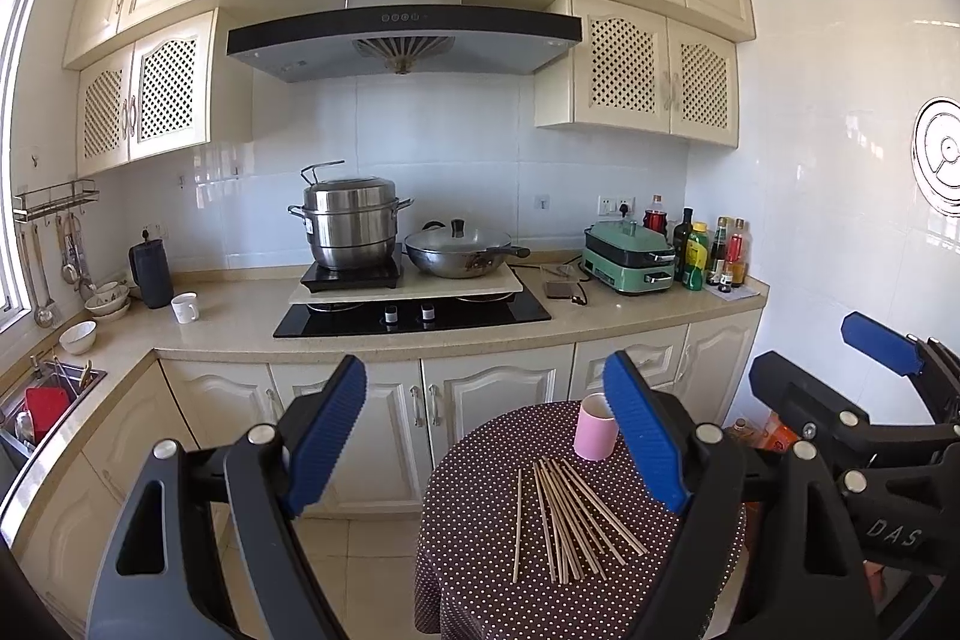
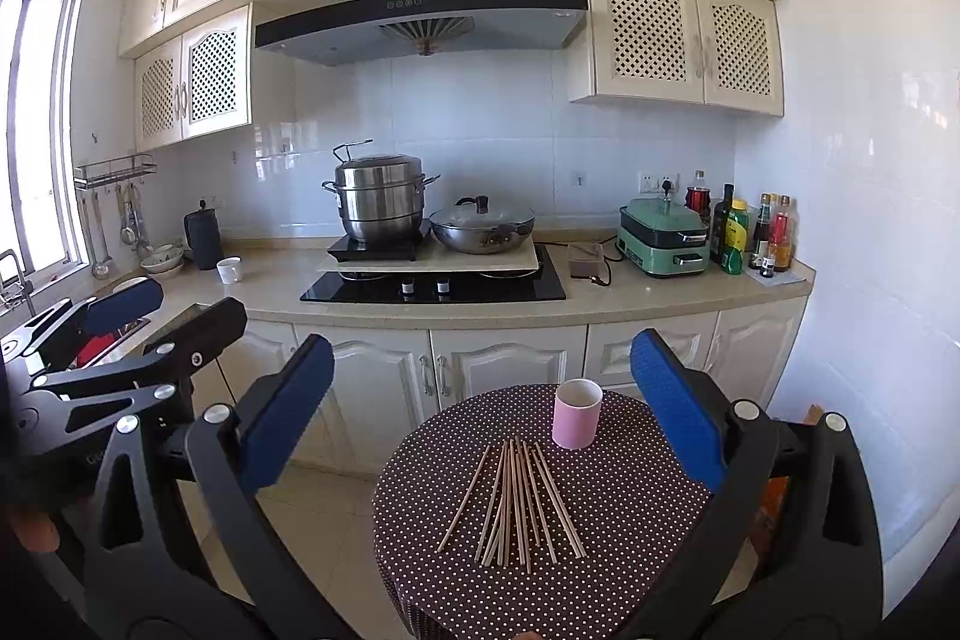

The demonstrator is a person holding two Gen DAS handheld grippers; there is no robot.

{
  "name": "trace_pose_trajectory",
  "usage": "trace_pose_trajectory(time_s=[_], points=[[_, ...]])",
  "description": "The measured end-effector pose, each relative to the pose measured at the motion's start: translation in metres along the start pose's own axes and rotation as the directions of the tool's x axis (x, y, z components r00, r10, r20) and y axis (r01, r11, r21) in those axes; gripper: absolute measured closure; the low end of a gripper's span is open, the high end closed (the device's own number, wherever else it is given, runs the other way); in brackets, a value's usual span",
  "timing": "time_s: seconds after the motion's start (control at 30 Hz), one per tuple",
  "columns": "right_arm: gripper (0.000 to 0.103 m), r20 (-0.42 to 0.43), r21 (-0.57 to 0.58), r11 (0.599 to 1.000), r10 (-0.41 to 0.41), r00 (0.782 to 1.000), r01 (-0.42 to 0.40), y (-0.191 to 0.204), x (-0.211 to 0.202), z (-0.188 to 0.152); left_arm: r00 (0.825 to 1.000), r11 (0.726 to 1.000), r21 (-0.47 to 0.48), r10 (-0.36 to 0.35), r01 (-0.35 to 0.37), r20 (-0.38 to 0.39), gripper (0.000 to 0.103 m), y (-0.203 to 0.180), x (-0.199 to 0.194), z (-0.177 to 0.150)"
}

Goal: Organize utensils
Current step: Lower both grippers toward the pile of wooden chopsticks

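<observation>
Starting point: nothing looks sorted yet; the job seems to be at its very beginning.
Sticks: a bunch of thin, pale wooden chopsticks (image 2: 516,505) lies flat and fanned out on the small round table with the brown, white-dotted cloth (image 2: 630,520). Some cross over each other. One lies a little apart on the left side of the bunch.
Cup: a pink round cup with a white inside (image 2: 577,413) stands upright on the far part of the table, just past the far tips of the sticks. I cannot see any stick inside it.
Left gripper (image 1: 486,442): its two blue pads are wide apart and hold nothing. It hangs in the air on the near side of the table, not touching the sticks.
Right gripper (image 2: 486,421): its blue pads are wide apart too, with nothing between them. It also hangs above the near side of the table.
Done so far: nothing, as far as I can tell.
Left to do: my guess is that every stick has to be picked up and stood in the pink cup.
</observation>
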State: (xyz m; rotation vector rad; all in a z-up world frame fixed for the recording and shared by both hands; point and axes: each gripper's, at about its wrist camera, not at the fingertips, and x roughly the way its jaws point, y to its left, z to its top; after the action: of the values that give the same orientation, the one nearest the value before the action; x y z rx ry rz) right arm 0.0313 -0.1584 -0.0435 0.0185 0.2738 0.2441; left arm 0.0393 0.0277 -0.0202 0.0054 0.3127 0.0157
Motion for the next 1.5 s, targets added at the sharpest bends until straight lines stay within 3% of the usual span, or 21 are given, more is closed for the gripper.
trace_pose_trajectory(time_s=[0.43, 0.67, 0.8, 0.93, 1.03, 1.07, 1.1, 1.27, 1.33, 1.4, 1.47, 1.5], points=[[0.006, -0.124, -0.009, 0.999, 0.037, 0.992, -0.038, -0.014, 0.067, -0.011, 0.993, 1.0, -0.007, 0.001, -0.002, -0.121, 0.023, 0.004, 0.069, -0.015], [0.006, -0.257, 0.028, 0.997, 0.075, 0.964, -0.07, -0.045, 0.146, -0.028, 0.973, 1.0, 0.007, 0.016, -0.014, -0.23, 0.023, -0.007, 0.15, -0.025], [0.006, -0.33, 0.054, 0.995, 0.097, 0.939, -0.084, -0.071, 0.199, -0.04, 0.946, 1.0, -0.007, -0.007, 0.005, -0.323, 0.023, -0.017, 0.208, -0.037], [0.006, -0.439, 0.082, 0.993, 0.117, 0.891, -0.089, -0.097, 0.255, -0.066, 0.879, 1.0, -0.015, -0.015, 0.009, -0.477, 0.023, -0.025, 0.277, -0.066], [0.006, -0.531, 0.068, 0.995, 0.102, 0.841, -0.078, -0.115, 0.294, -0.094, 0.796, 1.0, -0.009, -0.013, 0.01, -0.606, 0.023, -0.028, 0.327, -0.103], [0.008, -0.56, 0.064, 0.995, 0.097, 0.823, -0.074, -0.12, 0.306, -0.105, 0.758, 1.0, -0.012, -0.013, 0.007, -0.653, 0.023, -0.028, 0.344, -0.119], [0.01, -0.59, 0.061, 0.996, 0.094, 0.802, -0.071, -0.126, 0.317, -0.115, 0.719, 1.0, -0.016, -0.018, 0.01, -0.695, 0.023, -0.029, 0.359, -0.132], [0.028, -0.732, 0.06, 0.995, 0.095, 0.675, -0.075, -0.148, 0.37, -0.169, 0.585, 0.999, -0.034, -0.037, 0.015, -0.81, 0.024, -0.029, 0.417, -0.19], [0.037, -0.777, 0.061, 0.995, 0.099, 0.622, -0.083, -0.156, 0.39, -0.19, 0.536, 0.999, -0.042, -0.04, 0.008, -0.843, 0.034, -0.028, 0.436, -0.207], [0.051, -0.812, 0.076, 0.993, 0.113, 0.572, -0.088, -0.161, 0.405, -0.209, 0.505, 0.999, -0.045, -0.039, 0.0, -0.862, 0.044, -0.027, 0.454, -0.225], [0.059, -0.837, 0.093, 0.991, 0.132, 0.531, -0.099, -0.164, 0.418, -0.226, 0.463, 1.0, -0.018, -0.011, -0.011, -0.886, 0.052, -0.025, 0.471, -0.24], [0.062, -0.849, 0.096, 0.99, 0.137, 0.51, -0.107, -0.165, 0.424, -0.234, 0.456, 1.0, -0.012, -0.006, -0.01, -0.89, 0.053, -0.025, 0.477, -0.246]])
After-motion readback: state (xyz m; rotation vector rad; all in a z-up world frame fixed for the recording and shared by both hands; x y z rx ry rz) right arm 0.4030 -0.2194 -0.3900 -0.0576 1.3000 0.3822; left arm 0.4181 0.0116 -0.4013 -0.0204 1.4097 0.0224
